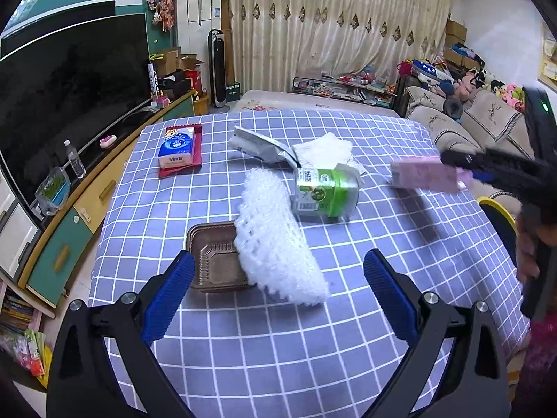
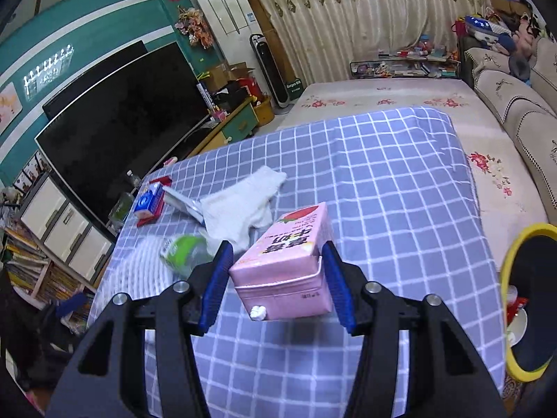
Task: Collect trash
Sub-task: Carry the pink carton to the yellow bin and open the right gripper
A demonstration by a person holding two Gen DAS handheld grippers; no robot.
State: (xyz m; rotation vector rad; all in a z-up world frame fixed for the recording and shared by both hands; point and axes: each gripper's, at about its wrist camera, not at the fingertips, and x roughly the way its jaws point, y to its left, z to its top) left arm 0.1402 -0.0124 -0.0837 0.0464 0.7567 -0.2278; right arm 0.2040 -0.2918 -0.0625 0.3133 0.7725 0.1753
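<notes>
My right gripper [image 2: 276, 275] is shut on a pink milk carton [image 2: 285, 264] and holds it above the checked tablecloth [image 2: 400, 191]. From the left wrist view the same pink milk carton [image 1: 430, 172] hangs blurred at the right in the right gripper [image 1: 466, 170]. My left gripper [image 1: 278, 278] stands open above the near table. Between and beyond its fingers lie a brown plastic tray [image 1: 212, 254] and white bubble wrap [image 1: 275, 240]. A green-labelled clear jar [image 1: 325, 191] lies on its side further back.
A yellow-rimmed bin [image 2: 525, 299] with a black liner stands at the table's right edge. A tissue pack [image 1: 175, 148] on a red tray, a silver pouch [image 1: 261, 144] and a white cloth [image 1: 323, 149] lie toward the back. A sofa [image 1: 463, 122] stands to the right.
</notes>
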